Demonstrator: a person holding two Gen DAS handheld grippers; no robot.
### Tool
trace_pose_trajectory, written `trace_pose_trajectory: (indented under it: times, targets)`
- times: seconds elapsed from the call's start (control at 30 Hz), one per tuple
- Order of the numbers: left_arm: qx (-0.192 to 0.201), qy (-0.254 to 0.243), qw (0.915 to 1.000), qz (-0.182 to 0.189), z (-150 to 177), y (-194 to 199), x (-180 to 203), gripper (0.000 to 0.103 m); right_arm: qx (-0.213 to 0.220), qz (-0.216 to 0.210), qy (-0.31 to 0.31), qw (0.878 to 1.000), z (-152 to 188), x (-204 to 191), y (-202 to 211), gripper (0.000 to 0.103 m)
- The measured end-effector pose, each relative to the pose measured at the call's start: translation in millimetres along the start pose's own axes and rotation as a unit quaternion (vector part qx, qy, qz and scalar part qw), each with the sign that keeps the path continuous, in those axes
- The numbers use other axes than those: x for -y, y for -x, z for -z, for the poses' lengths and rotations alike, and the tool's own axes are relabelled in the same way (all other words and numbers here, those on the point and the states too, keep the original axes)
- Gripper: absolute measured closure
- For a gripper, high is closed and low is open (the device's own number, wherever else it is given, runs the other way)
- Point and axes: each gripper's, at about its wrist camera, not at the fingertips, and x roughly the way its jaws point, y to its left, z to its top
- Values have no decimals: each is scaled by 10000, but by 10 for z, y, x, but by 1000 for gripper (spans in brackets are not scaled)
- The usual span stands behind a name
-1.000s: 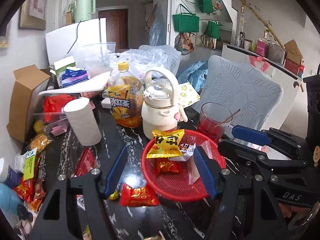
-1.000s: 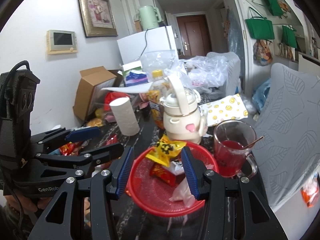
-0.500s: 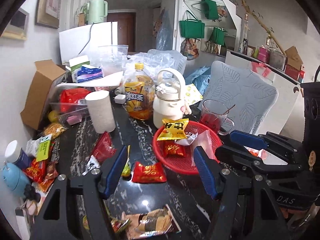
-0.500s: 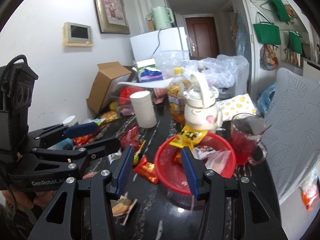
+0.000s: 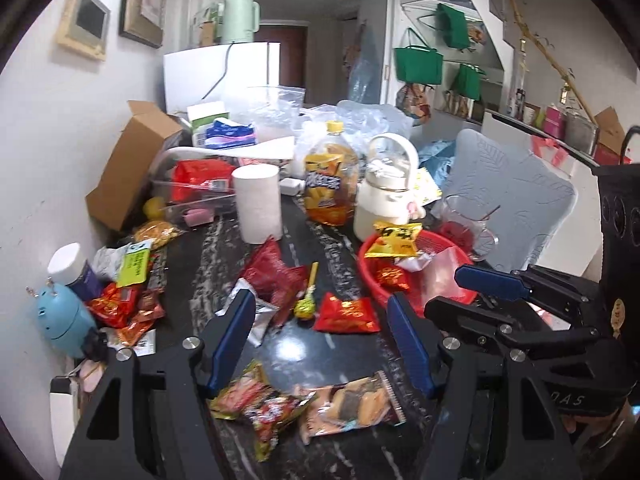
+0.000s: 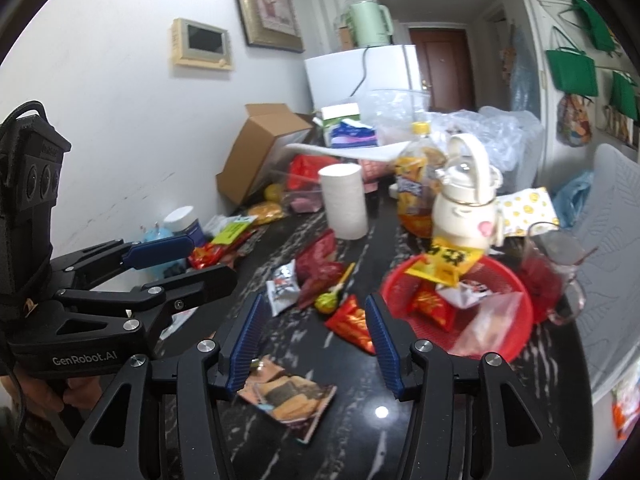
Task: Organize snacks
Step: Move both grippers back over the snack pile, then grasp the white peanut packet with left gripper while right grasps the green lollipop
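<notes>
— Two grippers; what does the left wrist view show?
— Left gripper half open, empty; red basket of snacks right of centre; biscuit packet at bottom centre.
— And the right wrist view?
— Right gripper opening, gripping nothing; biscuit packet lies below between its fingers; basket at centre right.
</notes>
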Motion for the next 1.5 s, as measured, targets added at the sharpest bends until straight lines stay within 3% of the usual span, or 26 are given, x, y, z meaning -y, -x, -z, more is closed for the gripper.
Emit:
trace_pose_trajectory:
  times: [0.13, 0.4, 1.07, 1.5]
  targets:
    - [-74, 118, 9997, -191, 67, -41, -157, 36, -170, -130, 61, 9998, -1, -66, -194, 51]
    - [-335, 578, 9977, -75, 142, -270, -491, 36, -475, -325, 113, 9983, 10, -112, -539, 51]
    - [-871, 880, 9923, -102, 192, -1123, -1020, 36, -1288, -412, 157, 9907, -19, -8, -1565, 51]
    - [-1025, 888, 9906, 197, 190, -1511, -1129, 36, -1698, -278, 61, 9851, 25, 143, -2052, 51]
